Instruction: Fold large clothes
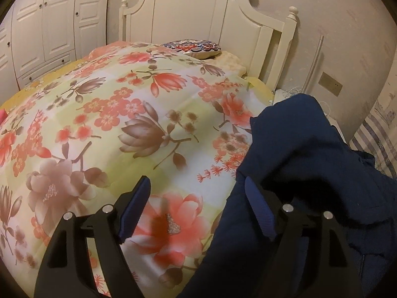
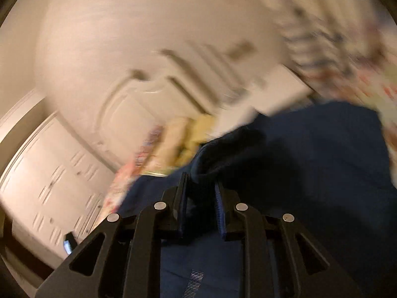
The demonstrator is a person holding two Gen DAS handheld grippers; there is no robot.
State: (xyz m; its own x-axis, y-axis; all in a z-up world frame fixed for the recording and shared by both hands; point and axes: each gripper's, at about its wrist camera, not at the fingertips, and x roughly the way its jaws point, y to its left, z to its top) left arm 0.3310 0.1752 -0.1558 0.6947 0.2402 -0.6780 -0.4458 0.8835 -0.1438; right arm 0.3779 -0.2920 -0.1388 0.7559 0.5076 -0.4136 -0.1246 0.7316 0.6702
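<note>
A dark navy garment is bunched at the right side of the bed, over the floral quilt. My left gripper is open and empty above the quilt; its right finger sits at the garment's left edge. In the right wrist view, which is blurred by motion, my right gripper is shut on a fold of the navy garment, with cloth pinched between the blue pads and draped in front and below.
A white headboard stands at the far end with a patterned cushion before it. White wardrobe doors line the left. A striped fabric lies at the right by the wall.
</note>
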